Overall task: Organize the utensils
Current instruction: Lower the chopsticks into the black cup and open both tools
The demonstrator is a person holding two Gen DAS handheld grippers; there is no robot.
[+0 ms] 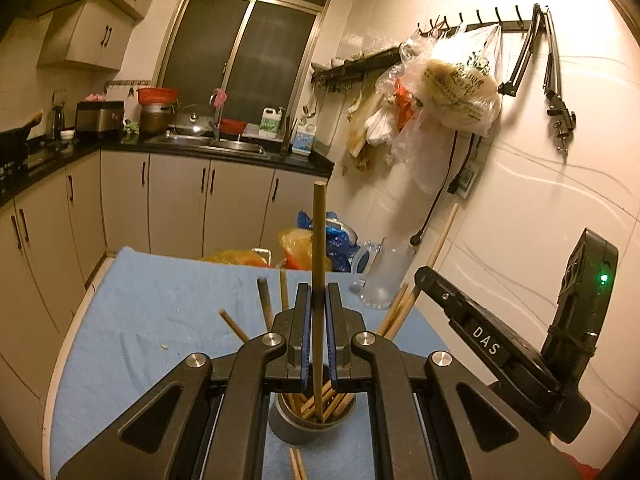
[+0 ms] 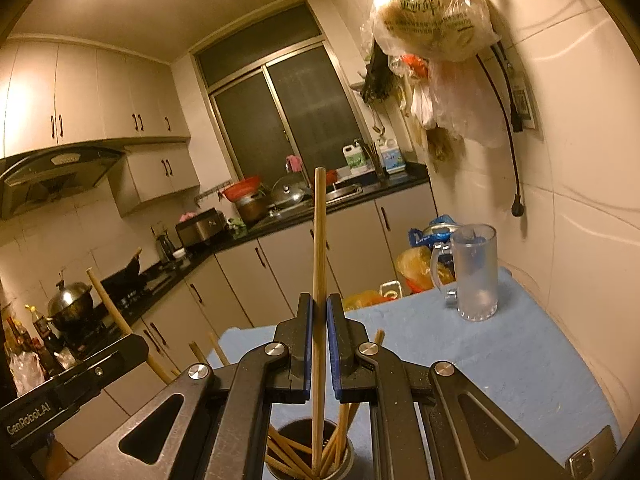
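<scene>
My left gripper (image 1: 318, 294) is shut on a dark wooden chopstick (image 1: 319, 240) that stands upright, its lower end inside a grey metal cup (image 1: 310, 420) holding several chopsticks. My right gripper (image 2: 319, 304) is shut on a light wooden chopstick (image 2: 319, 232), also upright, its lower end in the same cup (image 2: 310, 454). The right gripper's body (image 1: 500, 344) shows at the right of the left wrist view, and the left gripper's body (image 2: 72, 384) at the left of the right wrist view. Both stand over the blue cloth (image 1: 152, 320).
A frosted glass mug (image 2: 474, 274) stands on the cloth (image 2: 500, 360) near the wall. Loose chopsticks (image 1: 298, 464) lie by the cup. Plastic bags (image 1: 440, 92) hang on the wall; bags (image 1: 316, 240) sit on the floor past the table. Kitchen counter with sink (image 1: 208, 144) behind.
</scene>
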